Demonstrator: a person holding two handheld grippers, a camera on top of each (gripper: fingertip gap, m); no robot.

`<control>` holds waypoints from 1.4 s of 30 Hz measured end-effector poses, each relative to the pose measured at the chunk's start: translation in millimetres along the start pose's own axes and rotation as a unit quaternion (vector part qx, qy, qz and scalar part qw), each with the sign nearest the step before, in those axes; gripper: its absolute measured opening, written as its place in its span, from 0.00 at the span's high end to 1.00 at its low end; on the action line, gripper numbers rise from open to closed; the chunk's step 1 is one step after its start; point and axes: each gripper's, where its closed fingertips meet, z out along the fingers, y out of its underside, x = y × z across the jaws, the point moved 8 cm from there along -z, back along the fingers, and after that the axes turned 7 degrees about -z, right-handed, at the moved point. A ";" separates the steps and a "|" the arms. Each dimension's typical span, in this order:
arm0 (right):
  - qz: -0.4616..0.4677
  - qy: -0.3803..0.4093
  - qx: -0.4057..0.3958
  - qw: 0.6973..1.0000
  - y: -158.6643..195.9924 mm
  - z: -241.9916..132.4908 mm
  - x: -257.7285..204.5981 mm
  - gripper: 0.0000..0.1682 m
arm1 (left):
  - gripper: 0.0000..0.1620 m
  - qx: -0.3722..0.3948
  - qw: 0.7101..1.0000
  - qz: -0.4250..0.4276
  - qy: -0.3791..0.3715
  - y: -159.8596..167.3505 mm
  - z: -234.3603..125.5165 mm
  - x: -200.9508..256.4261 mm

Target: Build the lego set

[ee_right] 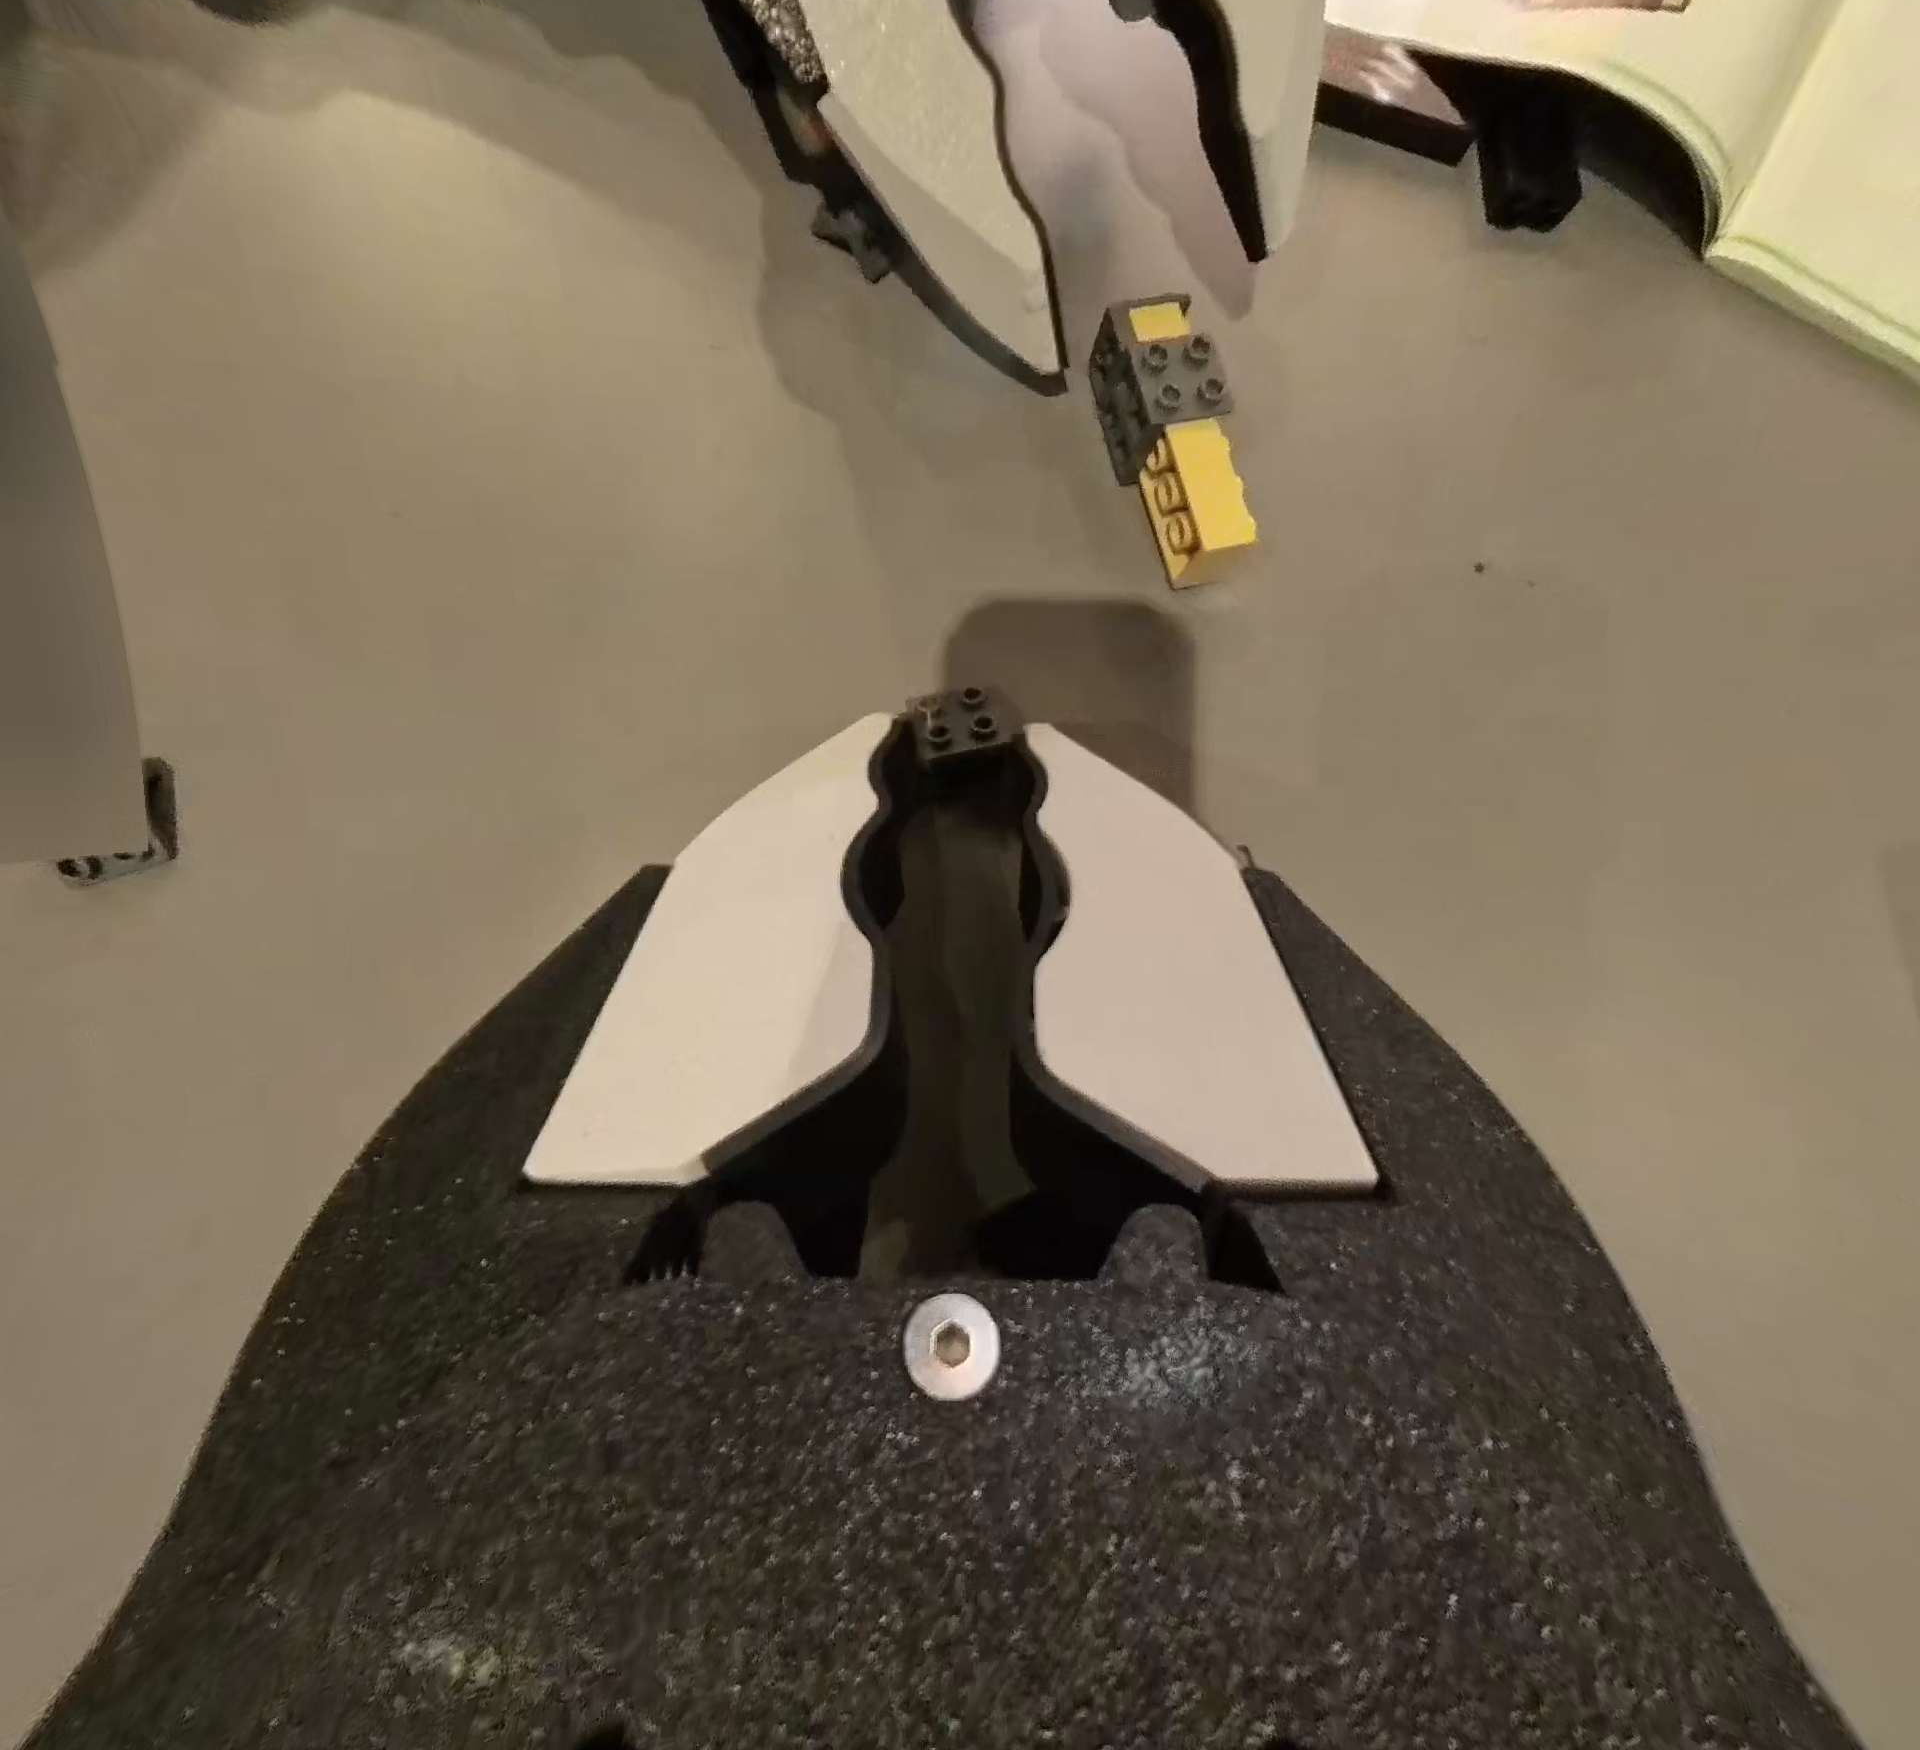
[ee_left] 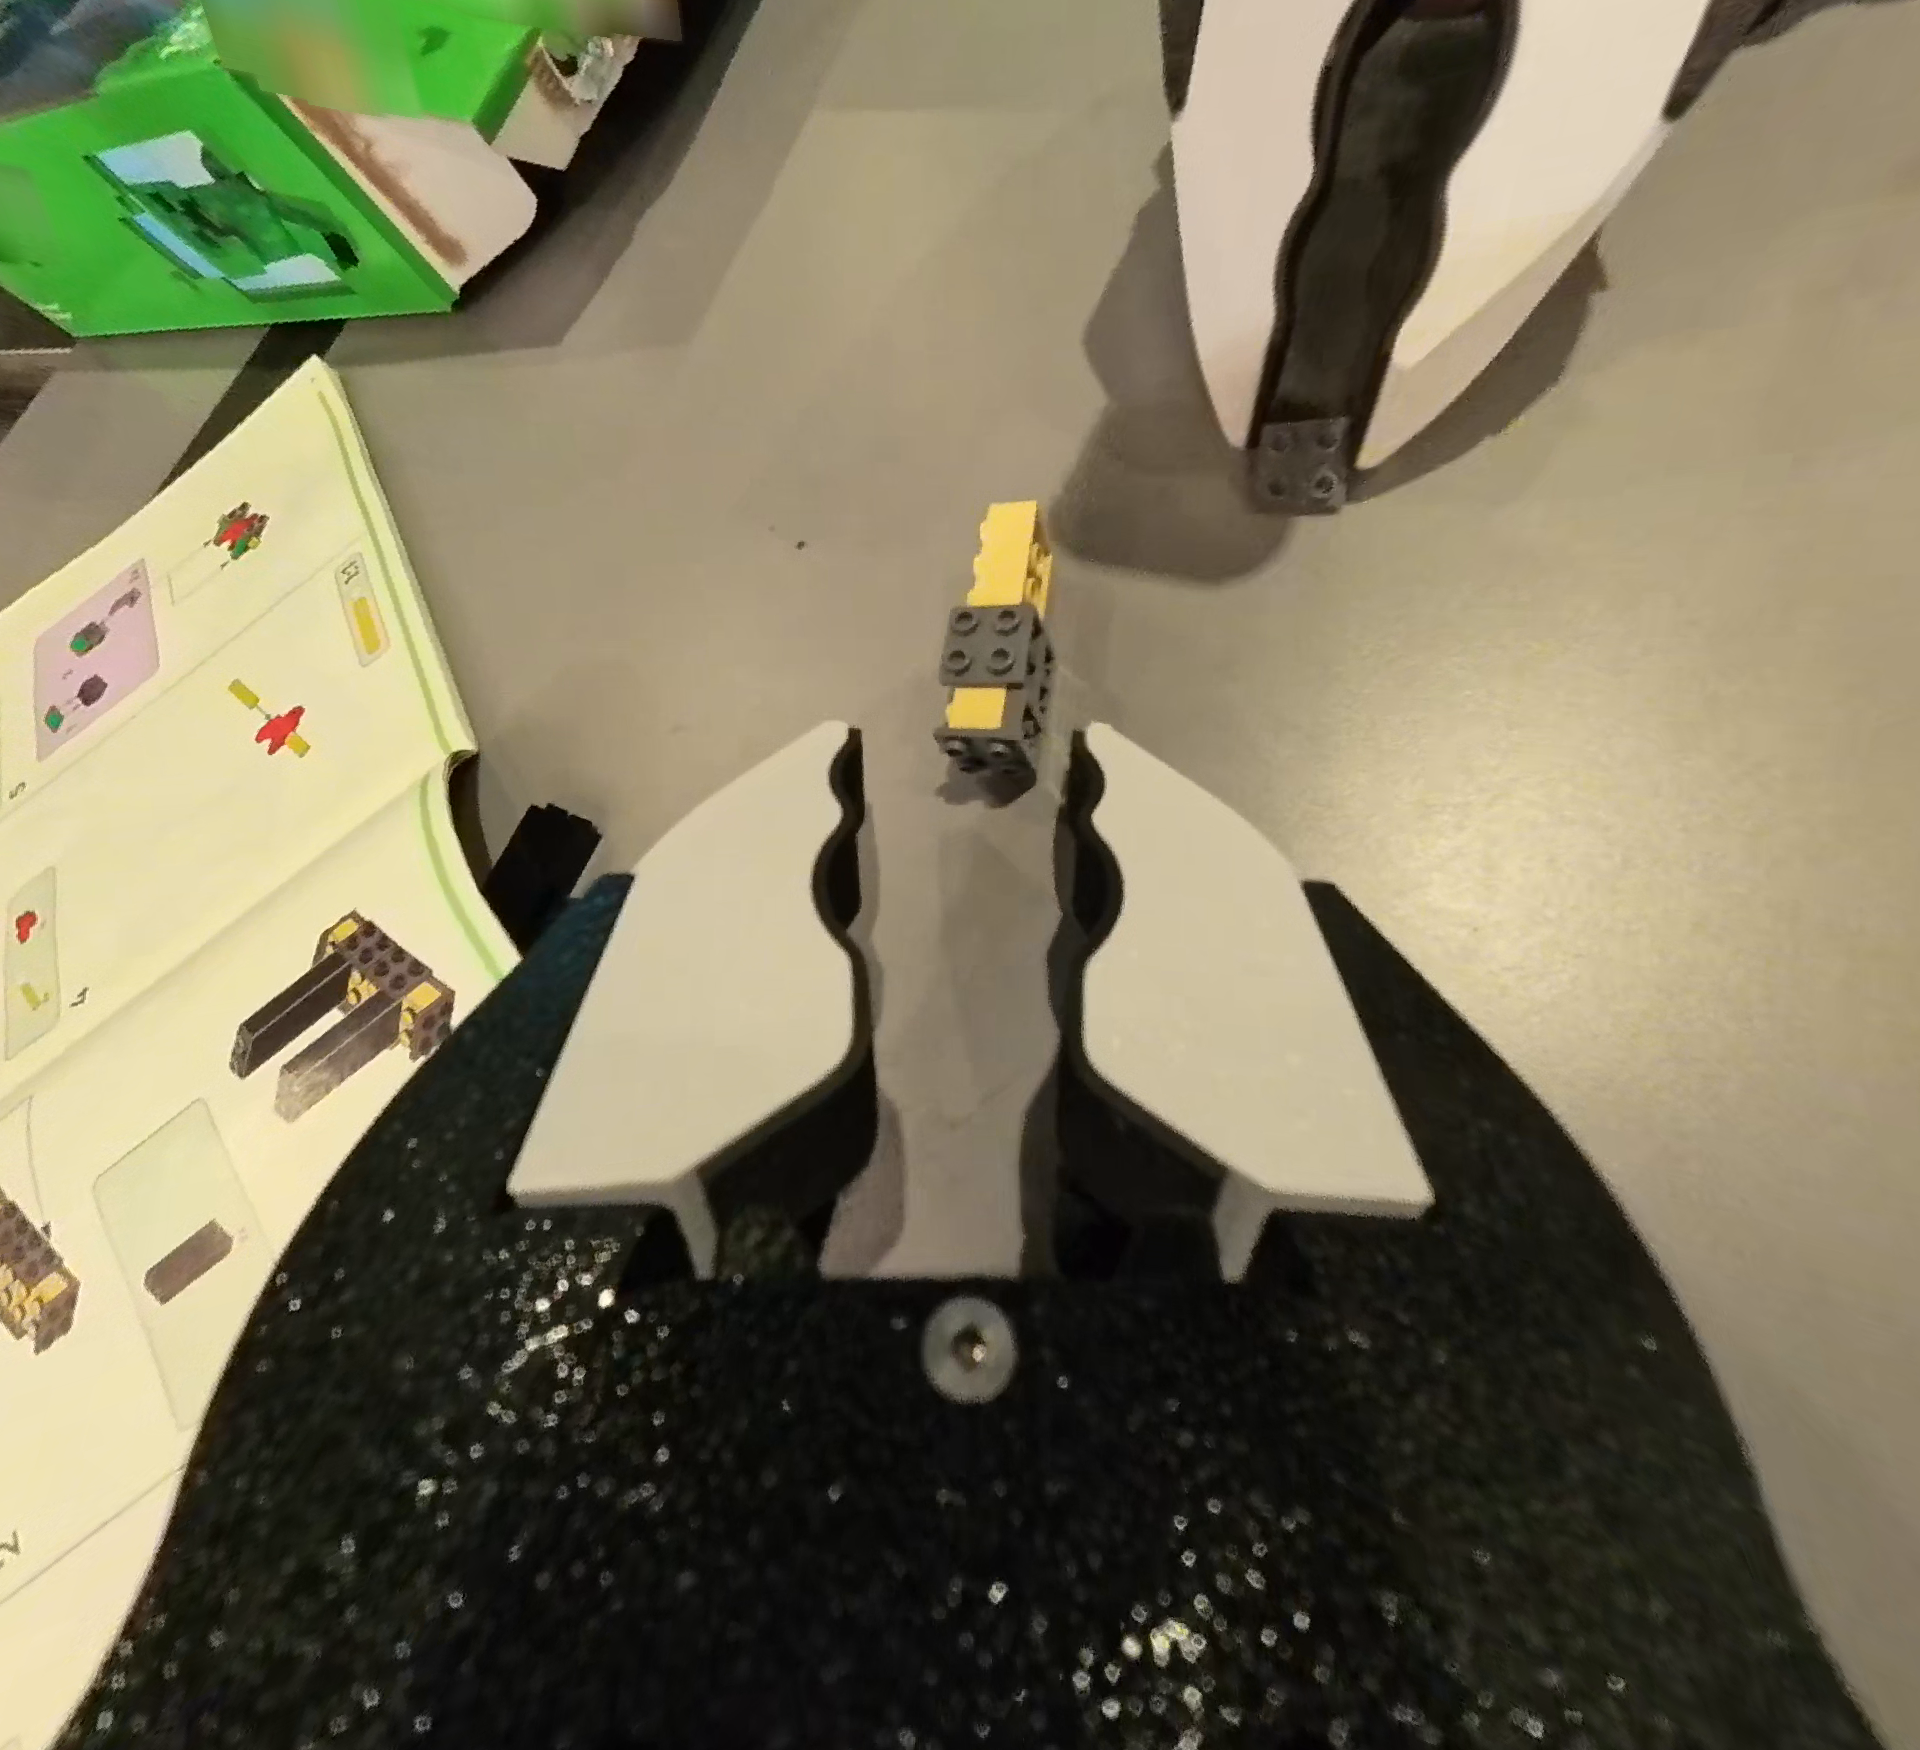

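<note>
A small yellow and dark grey lego assembly [ee_left: 1000, 674] lies on the grey table, just beyond my left gripper's tips; it also shows in the right wrist view [ee_right: 1169, 422]. My left gripper [ee_left: 966, 755] is open and empty, its fingers apart on either side of the assembly's near end. My right gripper [ee_right: 961, 739] is shut on a small dark grey 2x2 lego plate [ee_right: 958, 729], held at its tips above the table. In the left wrist view the right gripper [ee_left: 1299, 453] shows at the upper right with that plate [ee_left: 1297, 466].
An open instruction booklet [ee_left: 208, 869] lies at the left, and shows in the right wrist view [ee_right: 1714, 90]. A green lego box [ee_left: 239, 173] stands at the far left. A black lego piece [ee_left: 545, 853] lies by the booklet's edge. A grey bracket [ee_right: 114, 827] sits at the left. Some 9 centimetres of space lies between my two pairs of fingers. The black lego piece [ee_left: 545, 853] is closer to my left gripper, around 8 centimetres from its tips; the right tips are 15 centimetres off. It turns up in the right wrist view [ee_right: 1531, 172] as well.
</note>
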 end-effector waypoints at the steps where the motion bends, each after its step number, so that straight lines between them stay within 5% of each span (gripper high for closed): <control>1: 0.010 -0.005 0.003 1.000 -0.3 -0.3 0.4 0.90 | 0.77 -0.001 1.000 -0.001 0.002 0.0 0.3 0.2; 8: 0.129 0.122 0.060 0.982 -27.0 -1.9 14.1 0.90 | 0.75 -0.014 0.996 -0.075 0.044 -7.0 2.3 6.3; 17: 0.162 0.255 0.009 0.953 -44.8 20.3 6.1 0.90 | 0.83 -0.044 0.995 -0.080 0.051 -5.2 2.8 9.8; 31: 0.006 0.047 0.088 0.995 -44.7 9.1 50.2 0.90 | 0.75 -0.004 0.995 -0.091 0.040 -7.5 3.4 6.5; 42: -0.050 -0.038 0.033 0.997 -44.7 20.6 62.9 0.90 | 0.76 -0.044 0.996 -0.069 0.038 -4.1 9.4 11.3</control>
